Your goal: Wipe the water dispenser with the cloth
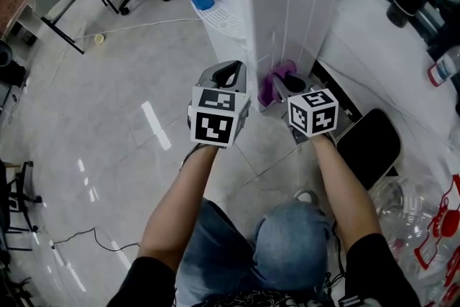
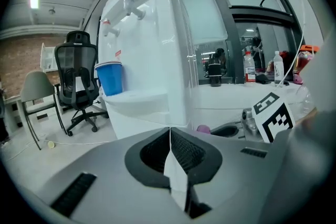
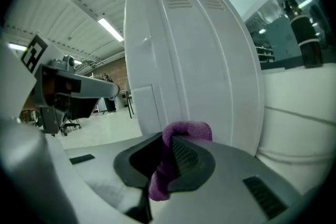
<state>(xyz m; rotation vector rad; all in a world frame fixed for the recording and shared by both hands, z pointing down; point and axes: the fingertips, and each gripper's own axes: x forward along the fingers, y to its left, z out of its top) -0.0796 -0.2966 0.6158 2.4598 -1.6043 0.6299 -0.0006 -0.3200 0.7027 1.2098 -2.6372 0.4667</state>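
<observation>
Grey tiled floor (image 1: 108,118). Right gripper (image 3: 173,147) fingers are clamping purple terry cloth (image 3: 181,131), presenting it to tall white plastic water dispenser (image 3: 184,50) for wiping; left gripper (image 2: 169,139) fingers together, empty.

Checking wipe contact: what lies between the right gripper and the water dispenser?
Only the purple cloth that the right gripper clamps; the right gripper view shows it.
</observation>
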